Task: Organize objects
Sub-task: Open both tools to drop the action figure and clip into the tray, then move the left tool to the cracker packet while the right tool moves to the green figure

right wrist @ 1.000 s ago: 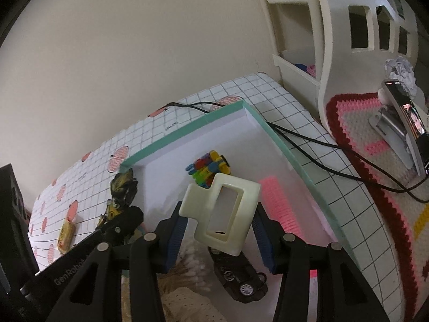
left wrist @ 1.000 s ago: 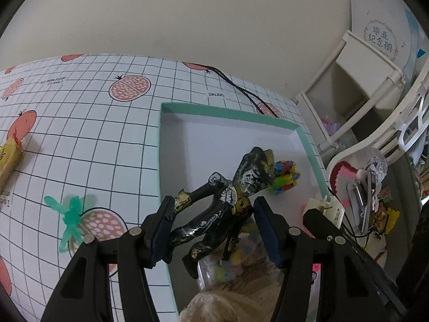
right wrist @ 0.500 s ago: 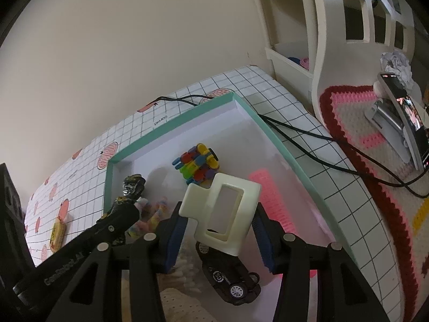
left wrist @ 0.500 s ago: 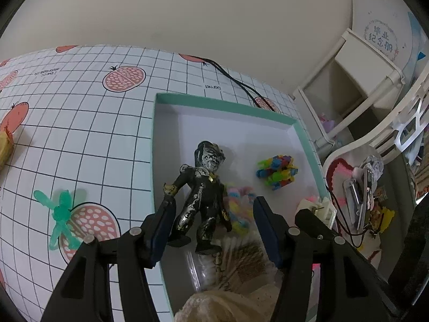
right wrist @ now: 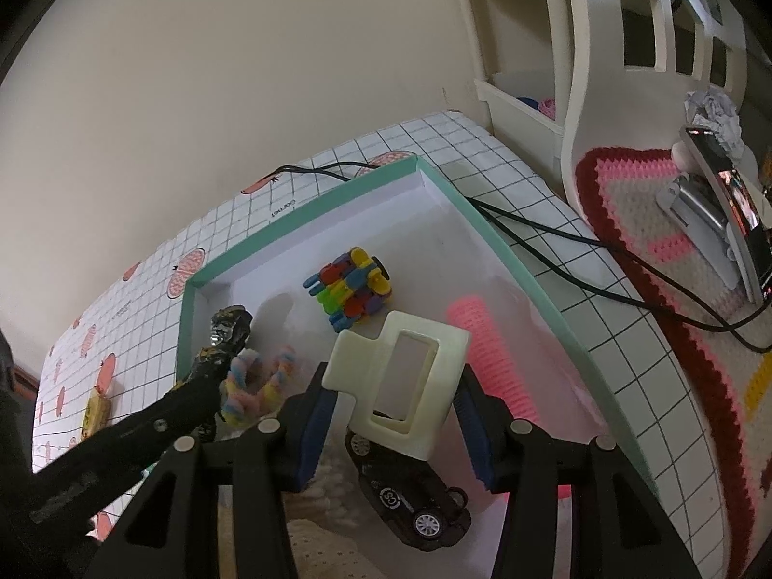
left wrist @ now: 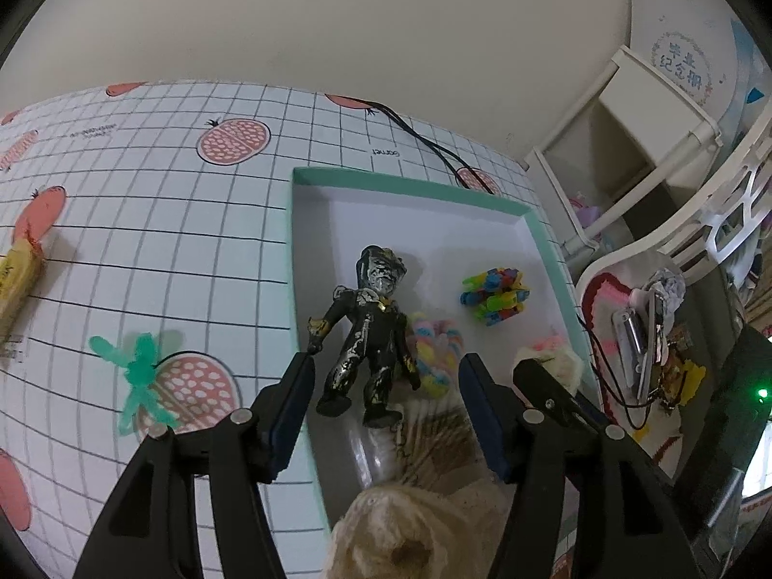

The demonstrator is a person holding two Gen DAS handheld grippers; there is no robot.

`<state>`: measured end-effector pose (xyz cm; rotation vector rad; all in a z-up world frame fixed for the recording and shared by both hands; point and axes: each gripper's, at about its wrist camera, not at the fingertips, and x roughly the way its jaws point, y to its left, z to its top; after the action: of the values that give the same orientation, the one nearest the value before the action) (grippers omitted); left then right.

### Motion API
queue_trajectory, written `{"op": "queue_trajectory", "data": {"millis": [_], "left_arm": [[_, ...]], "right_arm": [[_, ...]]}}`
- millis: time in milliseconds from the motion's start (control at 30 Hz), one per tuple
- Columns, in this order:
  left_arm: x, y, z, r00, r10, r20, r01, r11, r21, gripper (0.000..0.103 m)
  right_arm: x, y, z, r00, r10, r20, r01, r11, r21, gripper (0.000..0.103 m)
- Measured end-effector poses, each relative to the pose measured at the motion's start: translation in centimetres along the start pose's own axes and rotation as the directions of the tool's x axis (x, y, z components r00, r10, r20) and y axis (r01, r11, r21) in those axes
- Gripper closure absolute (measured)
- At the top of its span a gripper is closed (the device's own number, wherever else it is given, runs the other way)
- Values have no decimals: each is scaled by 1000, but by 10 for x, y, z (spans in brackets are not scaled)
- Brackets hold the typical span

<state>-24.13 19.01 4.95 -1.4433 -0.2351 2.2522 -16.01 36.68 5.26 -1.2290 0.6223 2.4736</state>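
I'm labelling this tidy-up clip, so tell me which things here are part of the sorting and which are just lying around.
Part of the job:
- teal-rimmed box
- black figure, lying in the box between the opening left claw
- cream hair clip in the right claw
- green dragonfly toy, still outside on the table

Lying about:
- black cable
- phone on its stand
- crocheted mat

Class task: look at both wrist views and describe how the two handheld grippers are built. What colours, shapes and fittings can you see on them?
The left gripper and right gripper match: black angular plastic arms, flat dark-blue pads on the fingers, and round silver screws at the joints. No cables, sleeves or hands are visible.
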Motion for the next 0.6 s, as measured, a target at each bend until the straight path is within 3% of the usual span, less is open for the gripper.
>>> {"op": "queue_trajectory", "data": {"millis": [333,467,600], "left_arm": [[-32,0,0,998,42,54,-44,998,49,35],[-41,8,2,993,90,79,-93,995,41,35],[-44,24,4,985,151,84,-152,988,11,27]], "right_arm": [[-2,-1,-2,1000,-13,19,13,1000,-10,44],[-14,3,1,998,-21,58,22,999,-24,44],[-22,14,2,997,0,80,5,998,-62,44]]}}
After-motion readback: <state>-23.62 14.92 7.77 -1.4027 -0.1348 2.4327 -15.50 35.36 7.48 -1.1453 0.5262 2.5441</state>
